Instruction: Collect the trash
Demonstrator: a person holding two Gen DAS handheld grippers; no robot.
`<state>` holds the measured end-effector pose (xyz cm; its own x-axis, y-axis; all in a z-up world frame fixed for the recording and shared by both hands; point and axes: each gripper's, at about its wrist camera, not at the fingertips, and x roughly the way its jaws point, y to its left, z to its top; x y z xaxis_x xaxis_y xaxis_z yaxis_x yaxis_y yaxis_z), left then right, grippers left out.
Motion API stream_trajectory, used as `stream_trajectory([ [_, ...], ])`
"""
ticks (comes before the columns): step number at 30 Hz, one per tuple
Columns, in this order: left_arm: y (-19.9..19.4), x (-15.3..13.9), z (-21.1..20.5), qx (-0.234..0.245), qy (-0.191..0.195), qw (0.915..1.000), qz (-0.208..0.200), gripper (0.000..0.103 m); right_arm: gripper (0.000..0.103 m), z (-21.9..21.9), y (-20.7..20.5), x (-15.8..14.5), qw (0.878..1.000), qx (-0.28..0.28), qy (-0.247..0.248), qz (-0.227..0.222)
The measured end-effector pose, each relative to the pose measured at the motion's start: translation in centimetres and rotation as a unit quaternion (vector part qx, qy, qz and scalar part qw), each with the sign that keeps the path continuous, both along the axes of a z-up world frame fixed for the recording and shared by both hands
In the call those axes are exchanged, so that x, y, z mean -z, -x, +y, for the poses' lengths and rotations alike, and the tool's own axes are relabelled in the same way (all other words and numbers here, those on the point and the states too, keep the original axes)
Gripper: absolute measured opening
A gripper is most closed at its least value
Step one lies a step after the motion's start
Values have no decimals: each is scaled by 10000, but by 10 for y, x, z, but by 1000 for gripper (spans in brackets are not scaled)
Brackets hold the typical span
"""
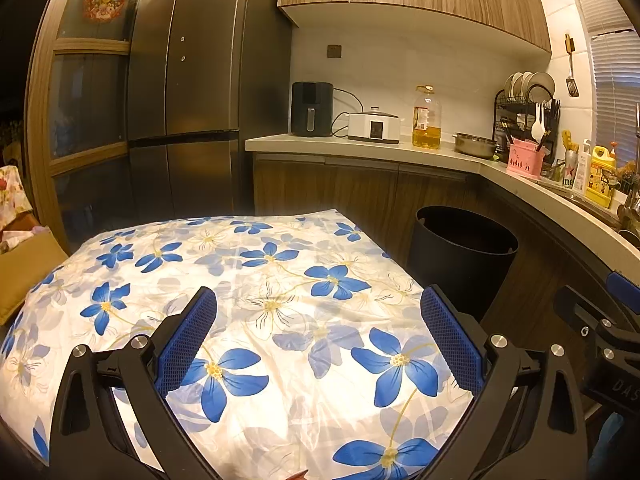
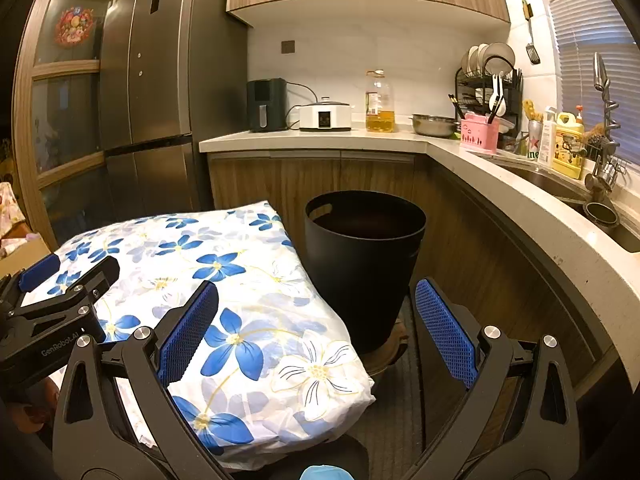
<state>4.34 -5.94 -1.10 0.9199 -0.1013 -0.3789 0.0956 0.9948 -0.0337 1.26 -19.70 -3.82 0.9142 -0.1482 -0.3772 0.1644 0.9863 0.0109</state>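
Observation:
A black trash bin stands on the floor beside a table covered with a white cloth with blue flowers; it also shows in the left wrist view. The cloth shows no loose trash on it. My left gripper is open and empty above the cloth. My right gripper is open and empty, over the table's right edge, in front of the bin. The left gripper also shows at the left of the right wrist view. A small light-blue object peeks in at the bottom edge.
An L-shaped counter carries an air fryer, a cooker, an oil bottle, a steel bowl, a dish rack and a sink. A tall fridge stands behind the table.

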Motion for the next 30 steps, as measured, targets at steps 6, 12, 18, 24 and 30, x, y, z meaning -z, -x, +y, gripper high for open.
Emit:
stream_trajectory([
  [6,-1,0,-1,-26,-26,10000,19,97,98,0,-1,1,10000,6,-5,7],
  [12,-1,1,-1,-50,-36,10000,19,97,98,1,-1,1,10000,-8,-3,2],
  [18,0,1,-1,-72,-50,10000,11,97,98,2,-2,3,10000,-19,-3,6],
  [24,-1,0,2,-104,-48,9999,16,97,98,4,-3,4,10000,-42,-7,16],
  [30,0,0,2,-116,-58,9999,11,97,98,5,-5,6,10000,-60,-10,18],
])
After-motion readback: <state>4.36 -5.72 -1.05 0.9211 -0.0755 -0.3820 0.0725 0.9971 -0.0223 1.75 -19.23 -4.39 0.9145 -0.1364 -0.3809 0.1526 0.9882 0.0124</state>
